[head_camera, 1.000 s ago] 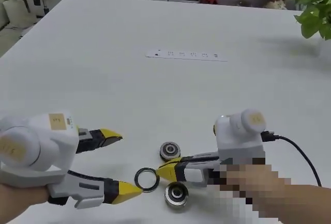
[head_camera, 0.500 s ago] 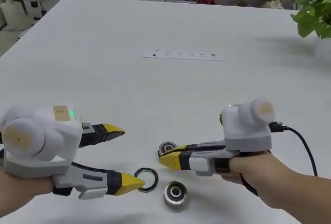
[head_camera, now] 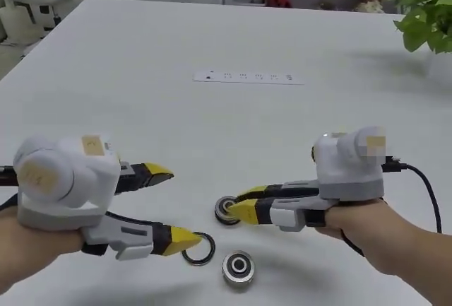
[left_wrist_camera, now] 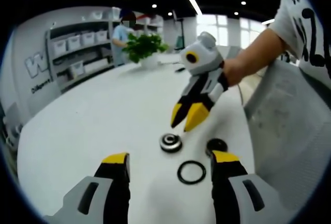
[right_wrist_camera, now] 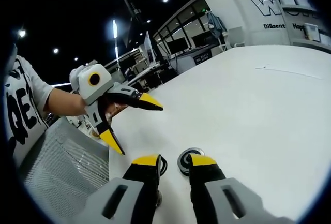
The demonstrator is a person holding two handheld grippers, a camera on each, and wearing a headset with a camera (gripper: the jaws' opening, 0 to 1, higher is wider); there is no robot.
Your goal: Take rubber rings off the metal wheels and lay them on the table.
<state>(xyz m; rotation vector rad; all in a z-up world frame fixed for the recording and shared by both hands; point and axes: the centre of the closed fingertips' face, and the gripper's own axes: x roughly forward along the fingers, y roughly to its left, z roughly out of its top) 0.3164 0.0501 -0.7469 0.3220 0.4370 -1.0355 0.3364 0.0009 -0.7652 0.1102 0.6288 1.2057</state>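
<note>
Both empty: left gripper (head_camera: pixel 183 206) fingers gape, right gripper (head_camera: pixel 239 203) barely parts (wall lettering (right_wrist_camera: pixel 279 26), perhaps "Diligent").

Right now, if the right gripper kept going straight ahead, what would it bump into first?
Most likely the metal wheel. It sits just ahead of the right gripper, in line with the gap between its open jaws, though depth is hard to judge.

On the table (head_camera: pixel 141 73), the rubber ring (head_camera: pixel 199 247) lies flat just ahead of the left gripper (head_camera: pixel 178 207); one wheel (head_camera: pixel 239 267) sits just right of the ring and nearer the person; the other wheel (head_camera: pixel 226 208) sits behind both, at the tips of the right gripper (head_camera: pixel 239 204); a power strip (head_camera: pixel 248 77) lies well behind, mid-table; a plant (head_camera: pixel 426 9) stands far right.
</note>
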